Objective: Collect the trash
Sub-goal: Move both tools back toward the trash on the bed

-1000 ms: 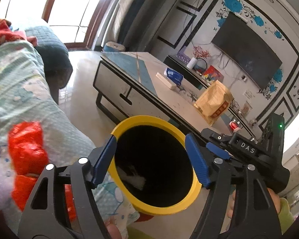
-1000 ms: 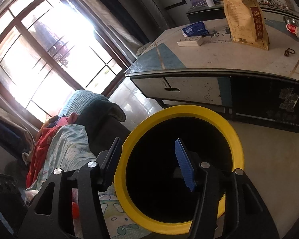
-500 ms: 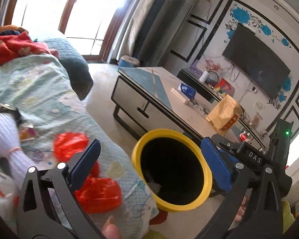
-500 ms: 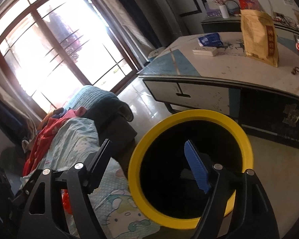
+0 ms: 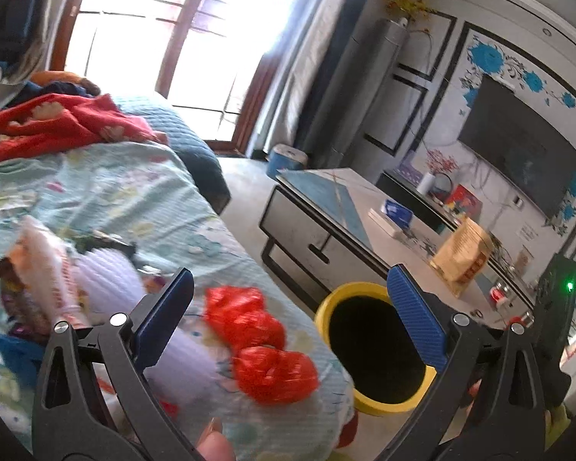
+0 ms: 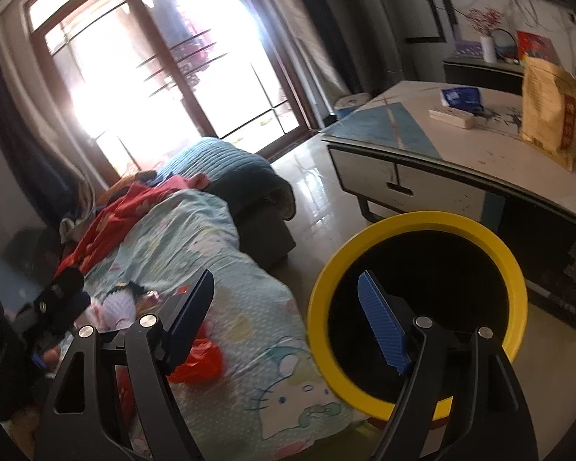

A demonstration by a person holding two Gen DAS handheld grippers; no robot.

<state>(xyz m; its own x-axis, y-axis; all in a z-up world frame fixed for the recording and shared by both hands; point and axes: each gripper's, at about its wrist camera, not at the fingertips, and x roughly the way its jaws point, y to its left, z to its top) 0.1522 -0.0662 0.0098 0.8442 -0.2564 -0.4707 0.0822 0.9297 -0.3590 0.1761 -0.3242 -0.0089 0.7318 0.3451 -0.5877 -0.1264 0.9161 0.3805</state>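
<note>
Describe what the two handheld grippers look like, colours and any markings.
Both are black plastic with triangular cut-outs and silver rivets. The left gripper has blue ribbed pads; so does the right gripper. In the left view, the right gripper's body shows a green light.

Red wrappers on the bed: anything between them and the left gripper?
Nothing visible. The left gripper is open and empty, and the red wrappers lie exposed on the bedsheet, right beside the yellow-rimmed bin.

Left gripper (image 5: 288,307): jaws wide, nothing between, having just been opening. Red wrappers (image 5: 261,340) lay on patterned blanket (image 5: 134,199). Yellow-rimmed bin (image 5: 368,403) stood beside, on floor. Paper bag (image 5: 462,255) upright on coffee table (image 5: 326,192).
</note>
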